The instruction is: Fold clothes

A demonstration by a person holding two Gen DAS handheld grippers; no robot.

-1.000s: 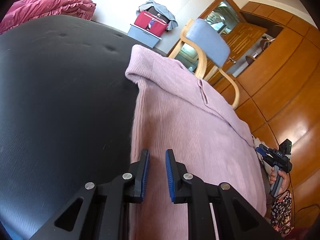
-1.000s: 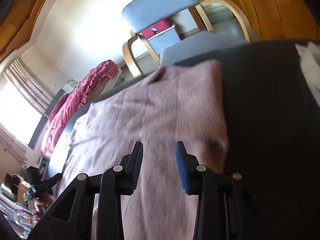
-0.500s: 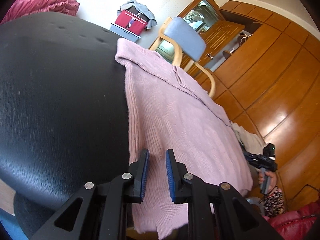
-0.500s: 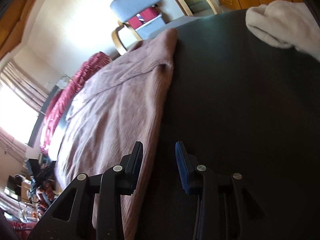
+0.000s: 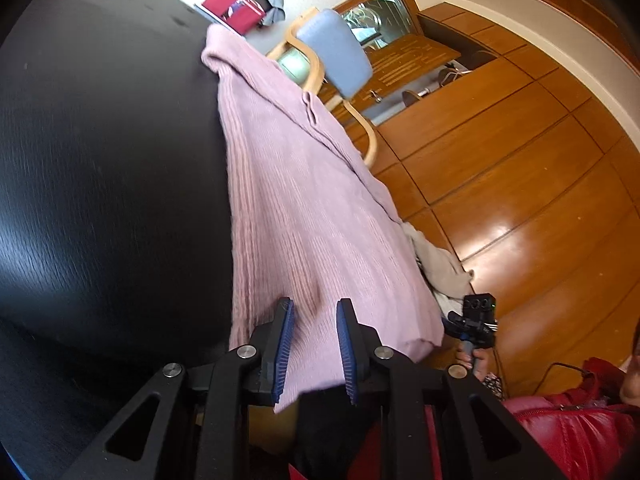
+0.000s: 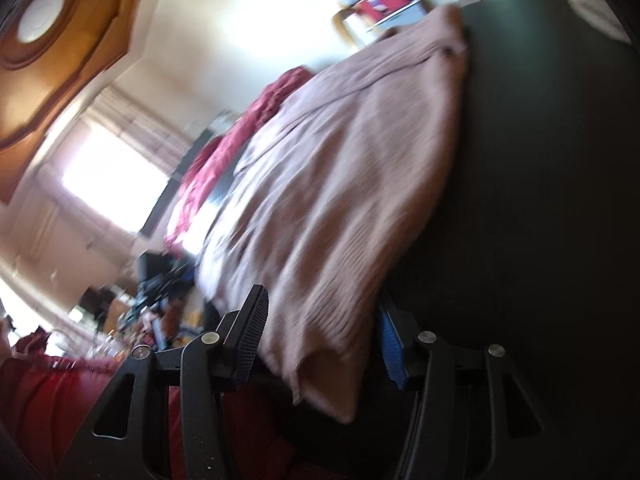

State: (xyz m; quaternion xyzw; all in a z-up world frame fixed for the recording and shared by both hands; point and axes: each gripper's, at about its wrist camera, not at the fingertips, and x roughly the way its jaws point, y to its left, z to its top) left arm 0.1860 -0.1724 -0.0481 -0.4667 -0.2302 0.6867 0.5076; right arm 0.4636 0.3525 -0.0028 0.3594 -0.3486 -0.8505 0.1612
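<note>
A pink ribbed sweater (image 5: 304,200) lies lengthwise on the black table (image 5: 100,180), and its near hem hangs over the table's near edge. My left gripper (image 5: 314,344) is at that hem near the left corner. Its jaws are opening with the fabric between them, and the pads do not press on it. My right gripper (image 6: 320,340) is at the other hem corner of the sweater (image 6: 352,184). Its jaws are opening wider, and the drooping corner hangs loose in the gap. In the left wrist view, the right gripper (image 5: 474,320) shows in a hand beyond the sweater's far corner.
A blue chair (image 5: 336,52) with a wooden frame stands behind the table's far end. A cream cloth (image 5: 436,264) lies beside the sweater on the right, and a red bag (image 5: 236,8) sits by the wall. Wooden panels fill the right side. A red jacket (image 5: 560,420) is close below.
Both views have drawn back to the table's near edge and dipped. Both pairs of jaws stand wider than before, the right much wider. The sweater's hem now lies between each pair.
</note>
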